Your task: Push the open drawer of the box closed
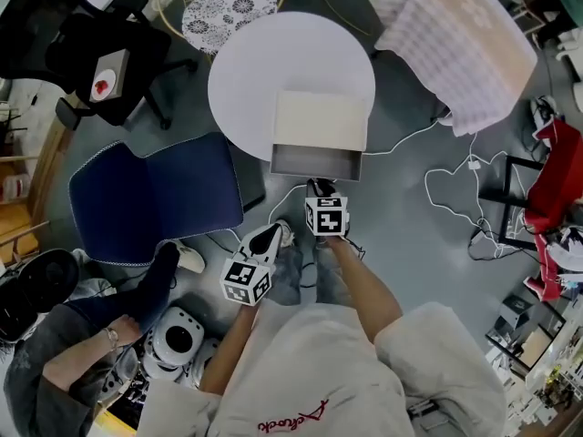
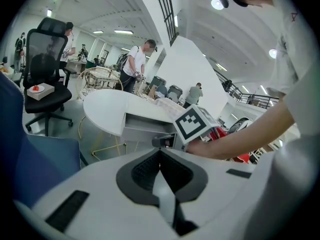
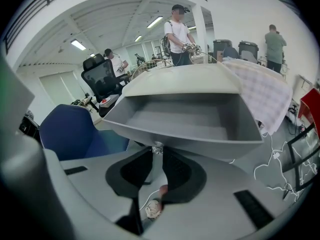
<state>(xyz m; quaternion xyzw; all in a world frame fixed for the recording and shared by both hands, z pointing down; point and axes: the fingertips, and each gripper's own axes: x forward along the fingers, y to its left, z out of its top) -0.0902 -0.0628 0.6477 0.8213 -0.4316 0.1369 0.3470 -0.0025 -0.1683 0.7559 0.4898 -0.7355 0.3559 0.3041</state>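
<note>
The right gripper's (image 3: 158,153) jaws stand narrow, pinching the small knob (image 3: 157,147) on the front of the open grey drawer (image 3: 190,119). The drawer juts nearward from the cream box (image 1: 321,121) on the round white table (image 1: 239,80). The left gripper (image 2: 160,153), jaws together and empty, hangs nearer, just left.

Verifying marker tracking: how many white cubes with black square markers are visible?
2. One white marker cube rides the left gripper, lower centre of the head view; the other the right gripper, before the open grey drawer. None seems hidden.
</note>
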